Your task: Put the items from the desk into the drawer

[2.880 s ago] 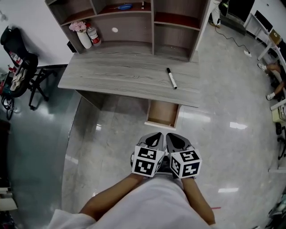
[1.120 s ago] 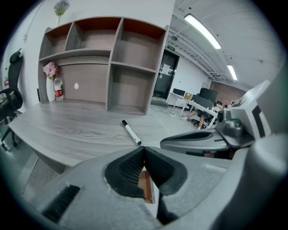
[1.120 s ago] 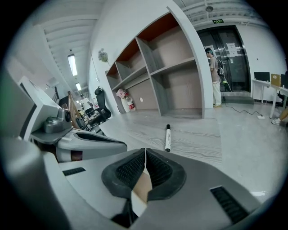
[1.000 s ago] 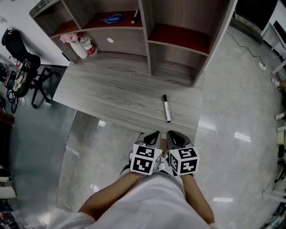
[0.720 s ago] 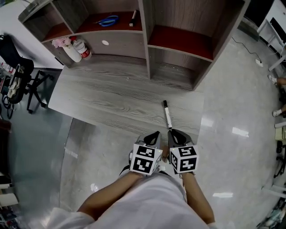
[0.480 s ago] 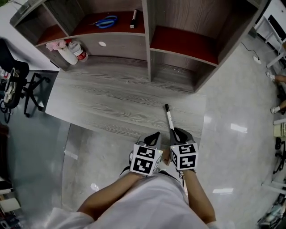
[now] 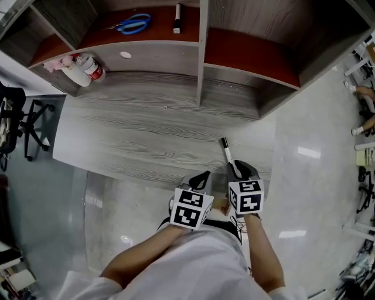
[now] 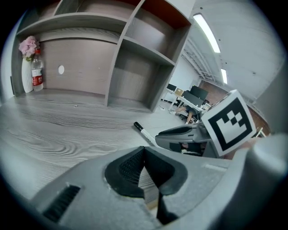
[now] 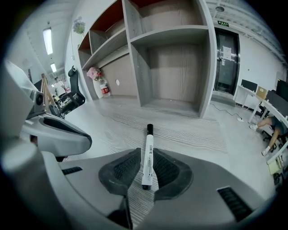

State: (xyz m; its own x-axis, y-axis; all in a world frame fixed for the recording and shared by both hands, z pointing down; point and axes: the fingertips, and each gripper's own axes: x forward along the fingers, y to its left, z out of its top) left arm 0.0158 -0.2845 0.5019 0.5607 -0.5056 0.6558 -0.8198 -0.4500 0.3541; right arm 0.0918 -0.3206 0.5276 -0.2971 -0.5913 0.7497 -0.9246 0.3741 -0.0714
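Two grippers sit low in the head view, at the near edge of the desk (image 7: 146, 132). The left gripper (image 7: 203, 176) has its jaws pressed together on nothing and hangs just left of its partner. The right gripper (image 7: 239, 170) is the nearer one to the work: its own view shows its jaws parted, with the marker (image 9: 148, 140) lying flat on the wood between the pads (image 9: 120, 170). The pads are close on either side, but I cannot tell whether they touch it.

The marker's long axis runs almost straight along the right gripper's line. Its blunt tail is inside the jaws and its black cap points away, toward the top of the frame and slightly left in the head view. Closing the jaws should be all the grasp needs.

Farther back, a shelf unit (image 7: 202, 58) holds blue scissors (image 7: 132, 24) and a second marker (image 7: 177, 10). The drawer cannot be made out.
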